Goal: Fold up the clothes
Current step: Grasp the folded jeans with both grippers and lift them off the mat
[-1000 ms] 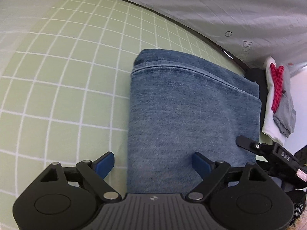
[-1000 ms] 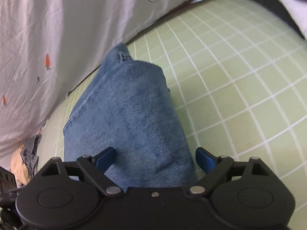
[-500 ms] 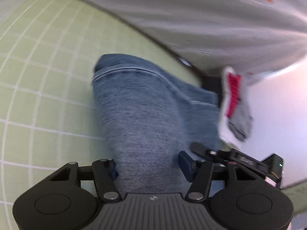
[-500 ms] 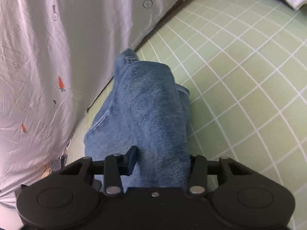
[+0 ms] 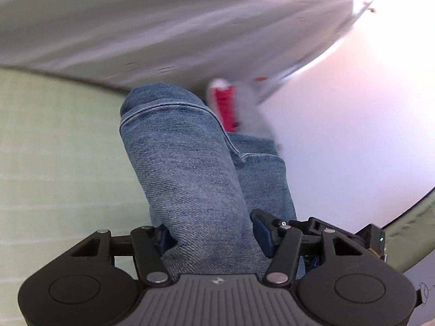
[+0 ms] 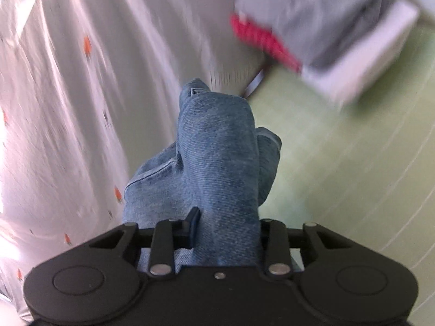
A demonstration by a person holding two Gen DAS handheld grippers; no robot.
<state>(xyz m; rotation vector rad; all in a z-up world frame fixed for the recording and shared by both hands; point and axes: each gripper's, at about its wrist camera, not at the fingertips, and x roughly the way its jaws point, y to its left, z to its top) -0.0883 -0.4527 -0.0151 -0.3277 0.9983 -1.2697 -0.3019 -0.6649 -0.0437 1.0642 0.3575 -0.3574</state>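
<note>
With the left gripper (image 5: 214,233) and right gripper (image 6: 228,228) each clamped on the near end of the folded jeans (image 5: 190,163), the bundle's long axis extends straight ahead of both, above the green grid mat (image 6: 339,163), toward the stack of folded clothes (image 6: 326,35).

No readable text, label, brand name or number appears in either view. The white curtain (image 6: 68,95) at the left carries small orange printed motifs, blurred and wordless. A small embossed emblem sits on the left hand-held gripper (image 5: 214,235), without legible letters.
</note>
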